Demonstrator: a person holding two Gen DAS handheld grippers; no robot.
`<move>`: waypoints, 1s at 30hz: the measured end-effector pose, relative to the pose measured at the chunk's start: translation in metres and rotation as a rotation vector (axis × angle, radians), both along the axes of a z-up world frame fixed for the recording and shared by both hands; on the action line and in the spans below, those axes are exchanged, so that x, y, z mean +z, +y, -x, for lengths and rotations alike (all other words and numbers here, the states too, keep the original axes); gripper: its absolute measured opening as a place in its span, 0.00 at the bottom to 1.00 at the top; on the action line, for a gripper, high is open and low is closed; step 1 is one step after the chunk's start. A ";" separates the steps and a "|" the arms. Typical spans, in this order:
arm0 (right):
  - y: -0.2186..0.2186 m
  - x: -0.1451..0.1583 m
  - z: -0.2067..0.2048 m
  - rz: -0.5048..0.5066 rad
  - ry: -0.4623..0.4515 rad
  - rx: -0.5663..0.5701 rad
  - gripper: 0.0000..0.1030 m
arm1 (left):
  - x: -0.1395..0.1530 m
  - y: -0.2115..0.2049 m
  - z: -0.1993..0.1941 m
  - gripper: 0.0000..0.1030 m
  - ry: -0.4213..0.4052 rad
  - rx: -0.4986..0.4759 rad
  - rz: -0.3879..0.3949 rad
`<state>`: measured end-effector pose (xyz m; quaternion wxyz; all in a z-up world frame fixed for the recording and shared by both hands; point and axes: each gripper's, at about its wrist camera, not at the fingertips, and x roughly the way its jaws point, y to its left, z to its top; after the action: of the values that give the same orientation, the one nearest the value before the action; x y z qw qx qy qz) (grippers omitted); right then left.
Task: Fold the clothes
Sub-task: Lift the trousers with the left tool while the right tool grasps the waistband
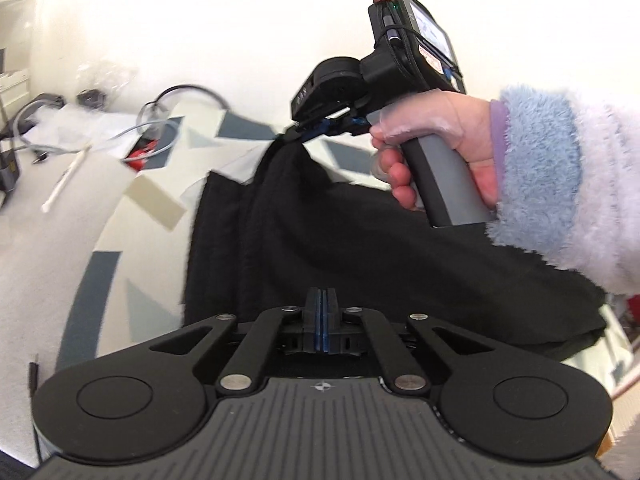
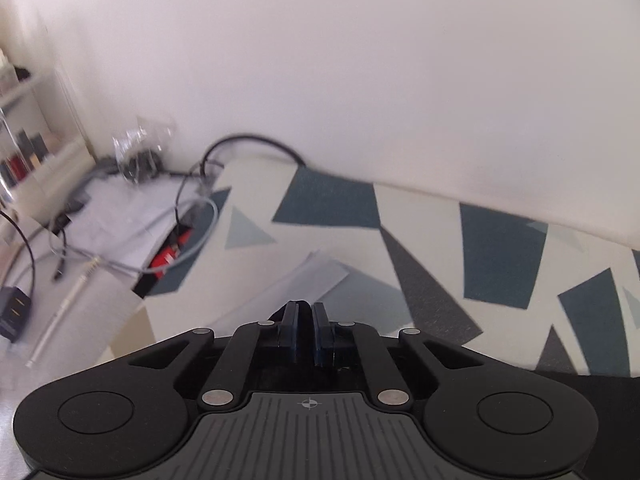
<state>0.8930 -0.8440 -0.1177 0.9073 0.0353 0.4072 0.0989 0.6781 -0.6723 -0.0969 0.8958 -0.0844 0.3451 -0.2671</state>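
With the black cloth (image 1: pixel 320 232) pinched shut at its near edge by the left gripper (image 1: pixel 321 300) and its far corner by the right gripper (image 1: pixel 308 130), only thin bites are held, so a corner could easily get dropped onto the patterned mat (image 1: pixel 100 280) mid-fold.

Left gripper (image 1: pixel 321 300): black two-finger tool, blue-lined jaws pressed together, pinching the near edge of the black fleece garment (image 1: pixel 340 240).
Right gripper (image 1: pixel 316 130): jaws clamped on a raised fold of that garment (fabric hangs from them), above its far edge.
Right hand (image 1: pixel 436 144): wraps the grey handle; fluffy blue-white sleeve (image 1: pixel 560 184) covers the wrist.
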 end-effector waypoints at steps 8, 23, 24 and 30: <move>-0.019 0.030 0.022 -0.055 -0.052 -0.016 0.06 | -0.007 0.004 0.005 0.11 -0.063 0.064 -0.148; -0.073 0.053 0.078 -0.109 -0.160 -0.099 0.06 | -0.034 -0.010 -0.042 0.48 0.026 -0.013 -0.112; -0.079 0.054 0.081 -0.117 -0.162 -0.109 0.06 | -0.034 -0.013 -0.044 0.04 0.036 -0.027 -0.099; -0.113 0.070 0.102 -0.174 -0.200 -0.179 0.06 | 0.001 -0.029 -0.011 0.03 -0.087 -0.082 -0.119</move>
<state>0.7911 -0.9574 -0.0482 0.9420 0.1399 0.2998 0.0557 0.6893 -0.7014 -0.0964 0.9017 -0.0050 0.3243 -0.2859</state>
